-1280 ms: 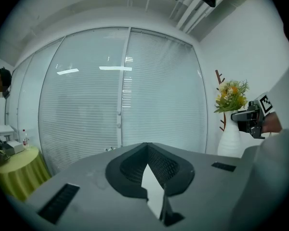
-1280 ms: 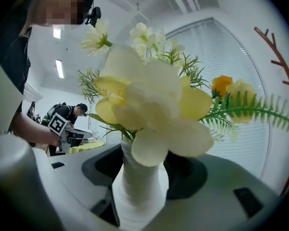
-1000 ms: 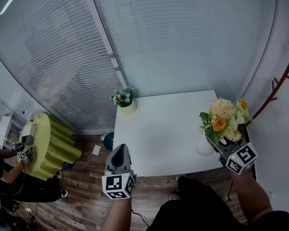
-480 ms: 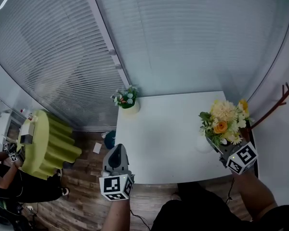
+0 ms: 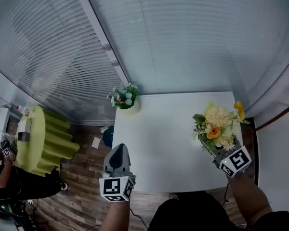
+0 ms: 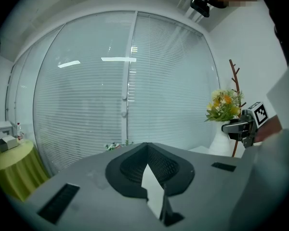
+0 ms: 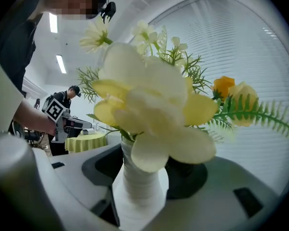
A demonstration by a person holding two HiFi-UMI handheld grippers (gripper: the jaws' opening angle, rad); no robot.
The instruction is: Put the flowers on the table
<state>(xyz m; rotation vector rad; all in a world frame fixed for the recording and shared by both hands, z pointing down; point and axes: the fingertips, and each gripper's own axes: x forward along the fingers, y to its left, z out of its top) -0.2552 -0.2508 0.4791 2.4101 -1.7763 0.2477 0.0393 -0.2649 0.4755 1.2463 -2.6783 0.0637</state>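
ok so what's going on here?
A person is working two hand-held grippers. The right gripper is clamped on a white ribbed vase of yellow and orange flowers, over the right side of the white table; the blooms hide whether its base is down. The left gripper is shut and empty near the table's front edge. A small pot of mixed flowers sits at the far left corner.

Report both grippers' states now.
Left gripper: shut, empty.
Right gripper: shut on the flower vase.
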